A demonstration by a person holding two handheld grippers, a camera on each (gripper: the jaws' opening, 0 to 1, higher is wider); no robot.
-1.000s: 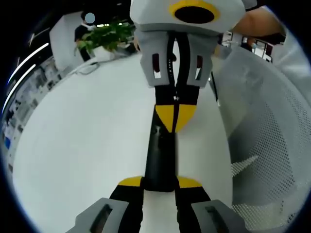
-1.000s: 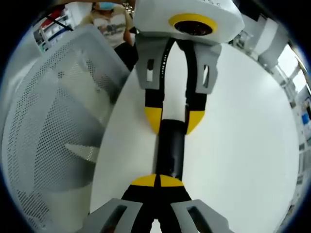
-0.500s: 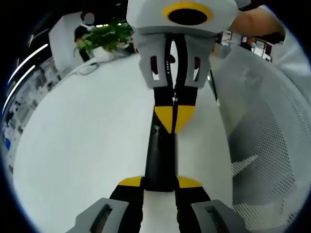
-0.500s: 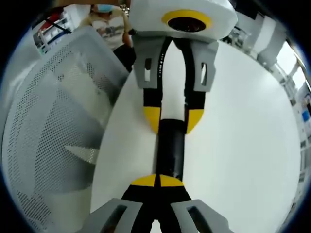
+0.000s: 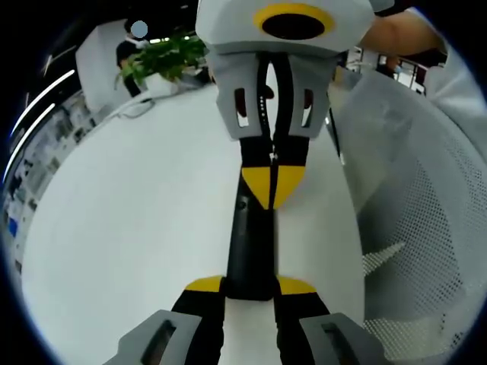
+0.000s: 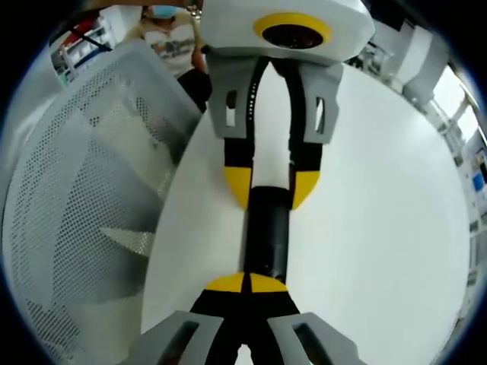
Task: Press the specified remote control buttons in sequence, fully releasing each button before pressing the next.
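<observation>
A slim, rigid black remote control [image 5: 249,247] lies lengthwise on the white surface [image 5: 137,205], its ends pinched between the closed left hand-held gripper [image 5: 251,287] and right hand-held gripper [image 6: 247,285]; it looks light and best steadied endwise.

Broad bare white counter [image 5: 129,220] open on one side; perforated white mesh chair back [image 5: 426,228] crowding the other; opposing hand-held gripper [image 5: 272,186] blocking straight ahead.

White round table [image 5: 129,220] w/ black remote [image 5: 249,251] flat on it, potted plant [image 5: 163,57] at far edge.
</observation>
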